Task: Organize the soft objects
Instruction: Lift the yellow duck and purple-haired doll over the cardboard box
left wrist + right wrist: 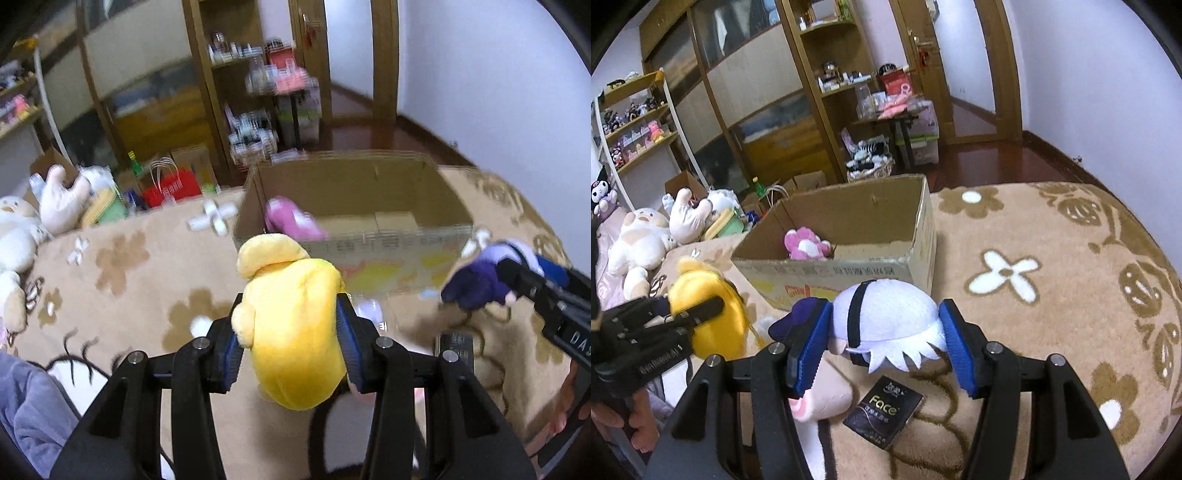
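Observation:
My left gripper [291, 325] is shut on a yellow plush toy [295, 328] and holds it above the bed, just short of the open cardboard box [399, 251]. It also shows in the right wrist view [709, 317]. My right gripper [882, 332] is shut on a white-haired plush doll [886, 314] with a dark band and purple body, also short of the box [849, 273]. In the left wrist view that doll [480, 277] hangs at the right. A pink plush [805, 243] lies inside the box [291, 218].
The beige flowered blanket [1052, 295] covers the bed. A black "Face" packet [882, 410] and a pink-footed plush [823, 395] lie below my right gripper. Several white plush toys [642, 240] sit at the left. Wooden shelves [831, 92] and a door stand behind.

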